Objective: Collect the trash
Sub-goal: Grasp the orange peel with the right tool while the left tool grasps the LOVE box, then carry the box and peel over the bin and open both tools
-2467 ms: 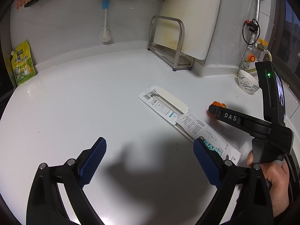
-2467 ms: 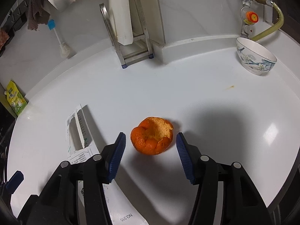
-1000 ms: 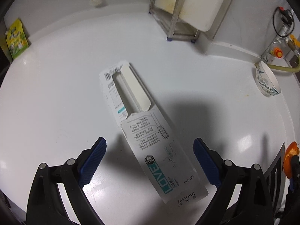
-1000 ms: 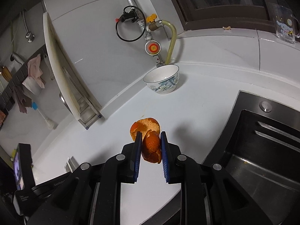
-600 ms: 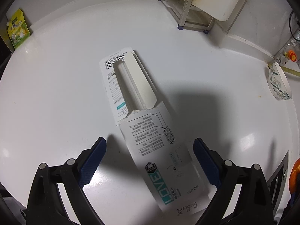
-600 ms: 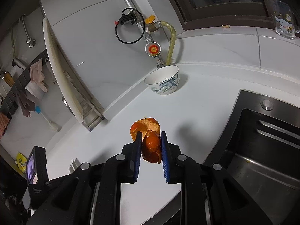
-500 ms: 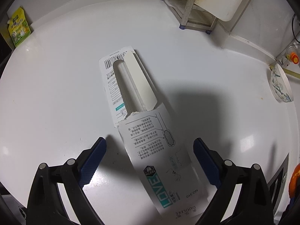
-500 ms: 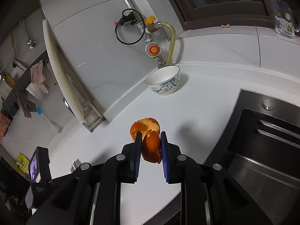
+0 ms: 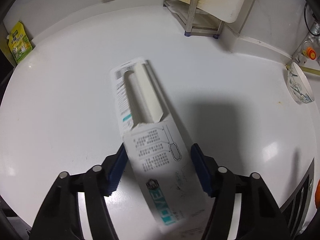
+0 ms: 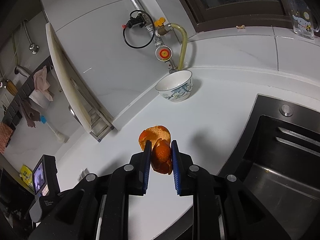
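A long white torn-open cardboard package (image 9: 152, 140) with black print and teal letters lies on the white counter (image 9: 60, 100). My left gripper (image 9: 158, 166) has its blue pads against both long edges of the package's near half, closed onto it. My right gripper (image 10: 160, 160) is shut on an orange peel (image 10: 158, 148) and holds it up above the counter (image 10: 210, 120), near the sink edge. The left gripper's body with its small screen (image 10: 43, 178) shows at the lower left of the right wrist view.
A floral bowl (image 10: 176, 88) stands by the back wall near a gas valve and yellow hose (image 10: 183, 46); it also shows in the left wrist view (image 9: 299, 84). A cutting board in a metal rack (image 9: 206, 6) stands at the back. A dark sink (image 10: 280, 160) is right. A yellow pouch (image 9: 19, 44) leans far left.
My left gripper has closed from wide open onto the package's edges and moved forward over it. My right gripper keeps holding the peel, almost still.
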Demonstrator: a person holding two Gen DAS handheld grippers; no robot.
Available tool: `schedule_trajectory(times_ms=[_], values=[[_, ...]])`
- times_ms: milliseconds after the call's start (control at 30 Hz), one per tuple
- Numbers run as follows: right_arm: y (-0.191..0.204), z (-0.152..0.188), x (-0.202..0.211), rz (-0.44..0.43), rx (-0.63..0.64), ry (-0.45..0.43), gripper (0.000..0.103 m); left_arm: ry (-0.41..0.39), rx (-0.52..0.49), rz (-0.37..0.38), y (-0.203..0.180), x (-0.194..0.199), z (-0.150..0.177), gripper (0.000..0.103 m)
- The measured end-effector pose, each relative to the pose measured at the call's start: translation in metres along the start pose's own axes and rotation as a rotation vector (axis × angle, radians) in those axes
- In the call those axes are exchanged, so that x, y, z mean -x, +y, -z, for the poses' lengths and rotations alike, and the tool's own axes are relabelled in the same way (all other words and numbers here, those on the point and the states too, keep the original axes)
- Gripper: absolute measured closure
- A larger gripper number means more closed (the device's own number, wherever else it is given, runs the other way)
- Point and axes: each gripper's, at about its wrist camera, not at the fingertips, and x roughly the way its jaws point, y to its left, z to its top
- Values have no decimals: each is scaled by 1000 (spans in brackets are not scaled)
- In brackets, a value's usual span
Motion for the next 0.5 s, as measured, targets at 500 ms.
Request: schedule_trajectory(times_ms=[500], values=[[1, 2, -3, 0, 26, 6, 84, -154, -164, -4, 10, 27, 15, 52]])
